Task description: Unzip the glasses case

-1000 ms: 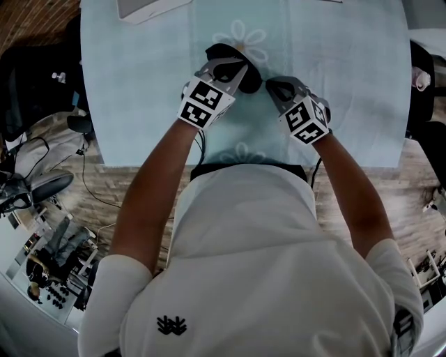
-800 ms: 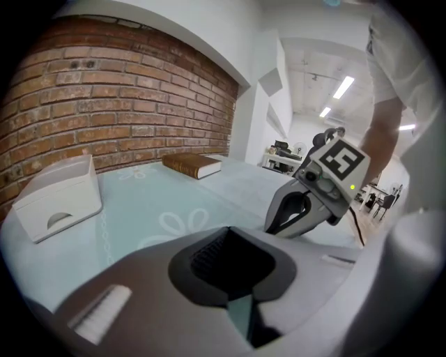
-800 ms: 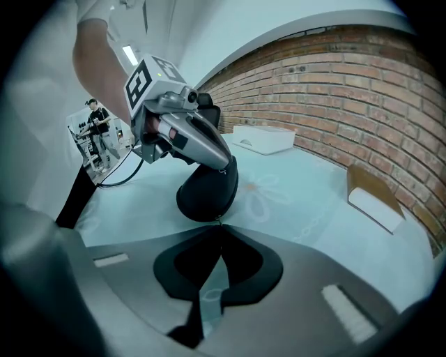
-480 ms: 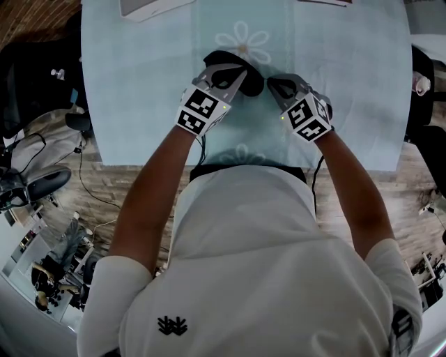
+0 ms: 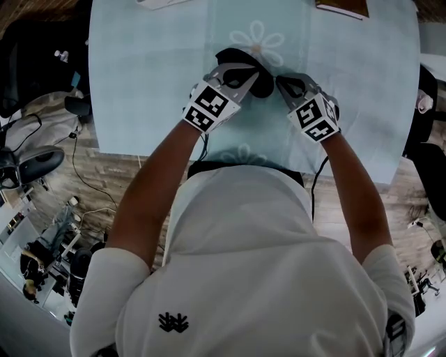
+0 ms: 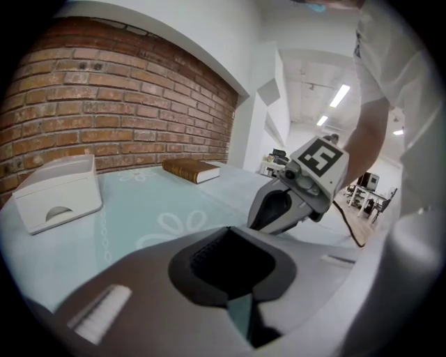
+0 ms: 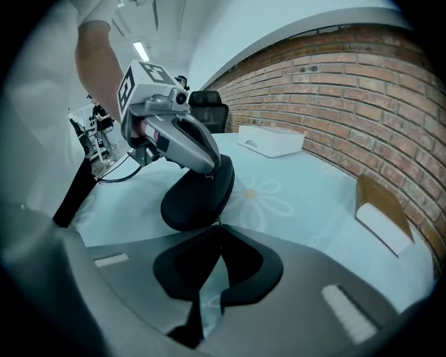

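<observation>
A black oval glasses case [image 5: 245, 61] lies on the pale blue flowered tablecloth [image 5: 139, 84]. My left gripper [image 5: 244, 72] comes onto it from the near left and is shut on the case [image 6: 230, 261], whose black fabric fills the gap between the jaws. In the right gripper view the case [image 7: 198, 195] sits just ahead under the left gripper [image 7: 209, 167]. My right gripper [image 7: 219, 227] stands at the case's right end with its jaw tips together on the small zipper pull [image 7: 217, 219]. In the head view the right gripper [image 5: 281, 81] touches that end.
A white box [image 6: 59, 199] stands at the table's far left, near the brick wall. A brown book [image 5: 341, 7] lies at the far right. The table's near edge runs just under both forearms. A black office chair [image 7: 209, 104] is beyond the table.
The right gripper has closed the small gap to the case's right end. The left gripper keeps its hold on the case. The head camera has shifted slightly.
</observation>
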Motion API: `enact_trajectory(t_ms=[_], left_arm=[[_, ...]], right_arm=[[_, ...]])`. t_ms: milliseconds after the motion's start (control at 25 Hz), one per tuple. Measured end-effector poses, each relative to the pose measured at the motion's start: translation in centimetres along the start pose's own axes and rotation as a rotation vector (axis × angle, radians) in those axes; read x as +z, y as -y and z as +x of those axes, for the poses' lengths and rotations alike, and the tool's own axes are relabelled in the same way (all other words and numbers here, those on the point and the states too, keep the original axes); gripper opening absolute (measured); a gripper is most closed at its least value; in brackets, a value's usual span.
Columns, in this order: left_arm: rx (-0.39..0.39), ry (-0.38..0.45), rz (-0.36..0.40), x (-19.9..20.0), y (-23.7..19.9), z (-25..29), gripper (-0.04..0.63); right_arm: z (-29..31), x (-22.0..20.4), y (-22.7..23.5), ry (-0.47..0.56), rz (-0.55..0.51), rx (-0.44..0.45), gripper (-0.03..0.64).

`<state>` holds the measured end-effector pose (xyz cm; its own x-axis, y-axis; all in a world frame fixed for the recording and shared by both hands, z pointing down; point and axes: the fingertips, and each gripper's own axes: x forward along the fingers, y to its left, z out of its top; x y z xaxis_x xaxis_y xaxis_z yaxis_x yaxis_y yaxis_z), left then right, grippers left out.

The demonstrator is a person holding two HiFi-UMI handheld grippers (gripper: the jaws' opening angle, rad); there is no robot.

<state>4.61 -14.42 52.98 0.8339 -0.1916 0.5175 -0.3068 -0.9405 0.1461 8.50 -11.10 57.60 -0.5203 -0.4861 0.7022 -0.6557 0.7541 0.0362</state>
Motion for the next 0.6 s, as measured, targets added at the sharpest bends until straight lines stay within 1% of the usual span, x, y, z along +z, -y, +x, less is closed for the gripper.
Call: enact_trajectory(t_ms=[280, 600], left_arm=[[0.013, 0.025, -0.011, -0.2, 0.0, -0.4, 0.055], [0.017, 0.050, -0.016, -0.2, 0.3, -0.6, 0.055]], right_arm=[[0.5, 0.5, 0.2, -0.005, -0.046, 0.042, 0.003], [0.9, 1.1, 0.6, -0.009, -0.079, 0.067, 0.003]])
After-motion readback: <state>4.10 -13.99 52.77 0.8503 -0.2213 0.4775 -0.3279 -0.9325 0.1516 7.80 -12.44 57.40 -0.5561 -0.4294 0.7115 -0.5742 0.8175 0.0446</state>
